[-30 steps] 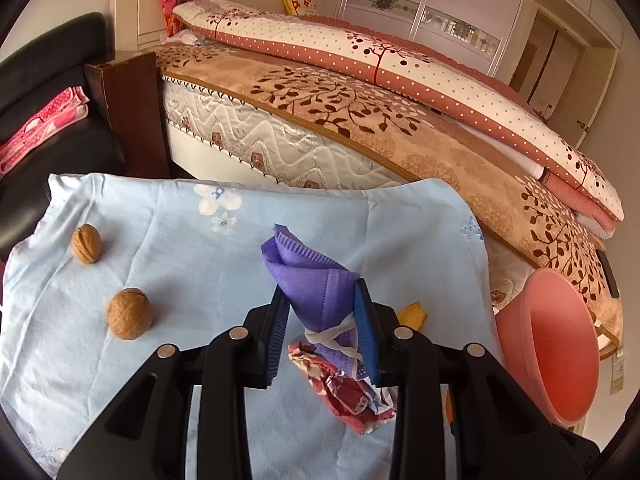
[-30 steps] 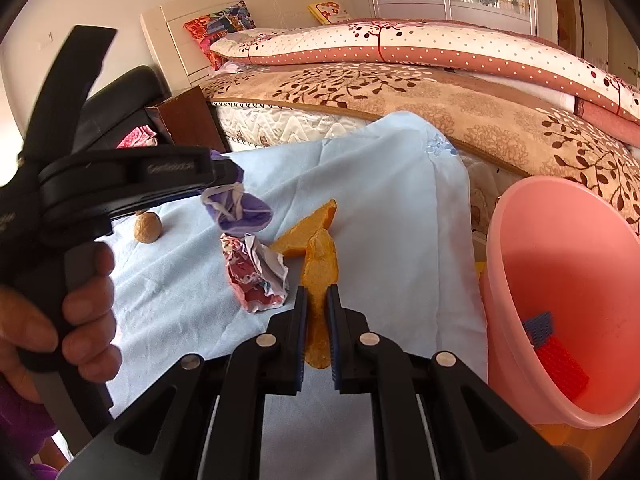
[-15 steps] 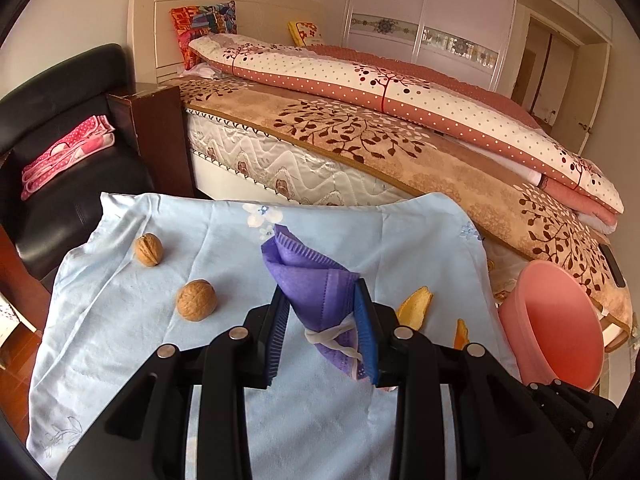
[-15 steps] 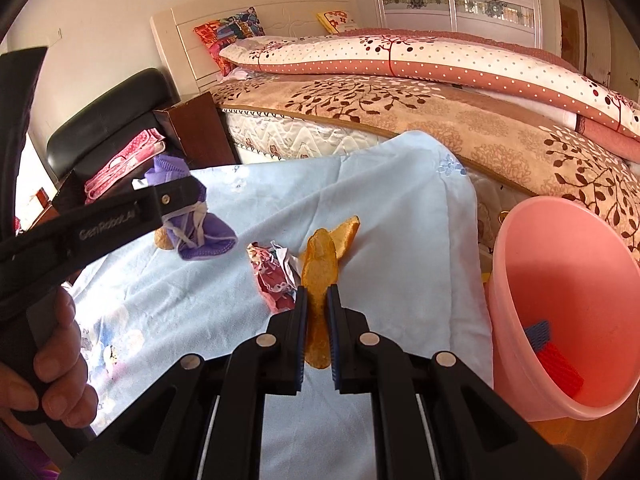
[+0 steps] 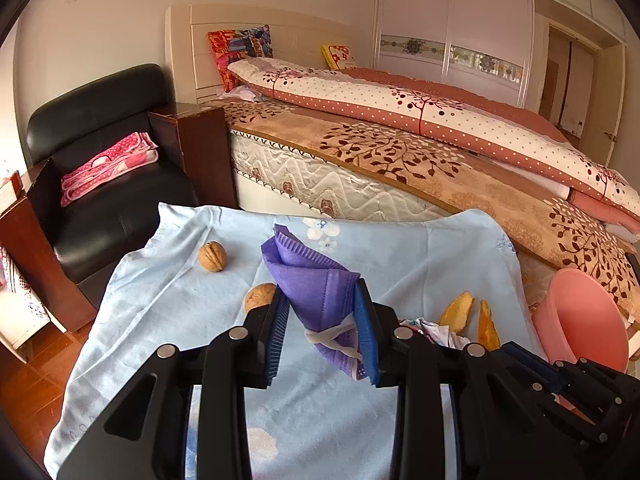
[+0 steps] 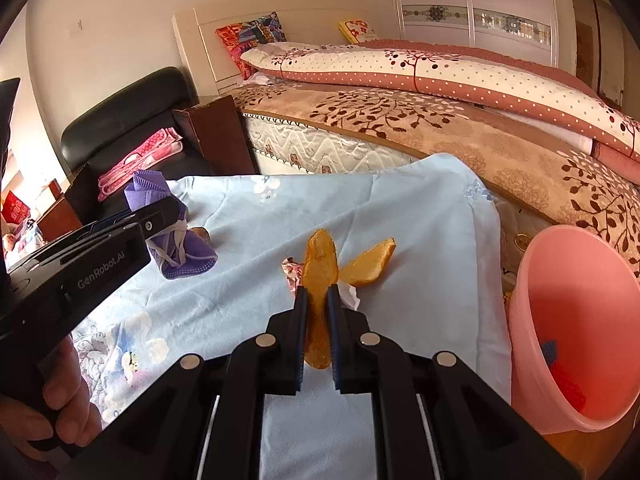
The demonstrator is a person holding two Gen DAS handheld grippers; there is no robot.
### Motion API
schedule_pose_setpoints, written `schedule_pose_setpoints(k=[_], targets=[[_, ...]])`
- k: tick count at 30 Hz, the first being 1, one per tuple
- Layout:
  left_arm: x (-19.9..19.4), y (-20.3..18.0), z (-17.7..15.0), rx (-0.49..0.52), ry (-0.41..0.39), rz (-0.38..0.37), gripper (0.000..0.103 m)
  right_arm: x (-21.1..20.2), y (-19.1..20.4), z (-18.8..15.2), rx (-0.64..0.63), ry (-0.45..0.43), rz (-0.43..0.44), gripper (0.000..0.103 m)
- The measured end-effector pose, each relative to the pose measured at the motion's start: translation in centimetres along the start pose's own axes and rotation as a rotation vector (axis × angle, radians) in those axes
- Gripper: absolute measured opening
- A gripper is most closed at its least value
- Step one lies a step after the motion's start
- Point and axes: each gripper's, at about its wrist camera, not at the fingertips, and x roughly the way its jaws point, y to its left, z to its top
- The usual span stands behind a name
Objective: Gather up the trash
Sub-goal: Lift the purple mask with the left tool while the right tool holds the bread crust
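Left fingers [image 5: 362,328] clamped the mask [image 5: 316,284], right fingers [image 6: 300,312] pinched a peel [image 6: 318,268], both lifted off the cloth [image 6: 420,220]; bin [image 6: 576,280] sat right of them holding some trash; wrapper [image 6: 291,270], second peel [image 6: 368,264] left ahead.

A black leather armchair [image 5: 100,184] is being occupied by a folded pink dotted cloth [image 5: 108,164]. A bed with a cream headboard [image 5: 280,32] is being covered by a brown leaf-patterned blanket [image 5: 400,152] and a white-and-rust dotted quilt [image 5: 400,100]. White sliding wardrobe doors [image 5: 452,28] are being shown behind.
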Motion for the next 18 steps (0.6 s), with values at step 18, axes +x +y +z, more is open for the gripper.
schedule_pose_setpoints(k=[18], targets=[[-1.8, 5.6, 0.2, -0.100, -0.031, 0.171, 0.032, 1.1, 5.9, 2.3, -0.133, -0.040, 0.089, 0.010]])
